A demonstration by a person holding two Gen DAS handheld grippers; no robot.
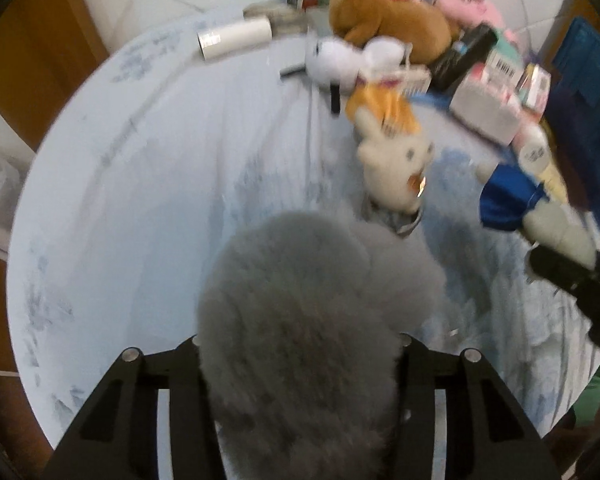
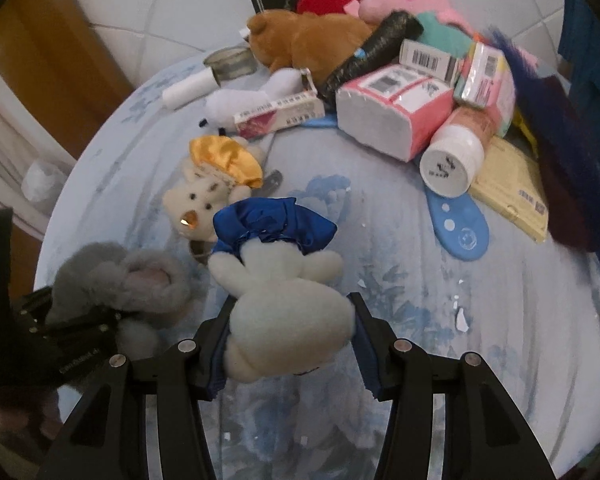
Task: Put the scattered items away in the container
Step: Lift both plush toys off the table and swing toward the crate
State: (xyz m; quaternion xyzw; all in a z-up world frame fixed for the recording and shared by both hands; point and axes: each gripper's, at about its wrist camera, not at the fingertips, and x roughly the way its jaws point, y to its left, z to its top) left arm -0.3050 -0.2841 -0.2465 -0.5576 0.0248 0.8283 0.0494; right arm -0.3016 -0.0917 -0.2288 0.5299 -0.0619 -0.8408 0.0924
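A grey fluffy plush toy (image 1: 312,280) fills the gap between the black fingers of my left gripper (image 1: 300,340), which is shut on it just above the table. In the right wrist view the same grey toy (image 2: 124,276) sits at the lower left with the left gripper (image 2: 80,328) on it. My right gripper (image 2: 291,304) is shut on a white plush toy in a blue dress (image 2: 276,236), its blue pads pressing the toy's body. A dark blue crate (image 1: 588,80) stands at the right edge of the table.
A round table with a pale blue flowered cloth (image 2: 420,320) holds a cream plush with an orange hat (image 2: 208,196), a brown plush bear (image 2: 308,40), a pink tissue pack (image 2: 396,108), a white-capped bottle (image 2: 452,160), a blue flat piece (image 2: 460,224) and several boxes.
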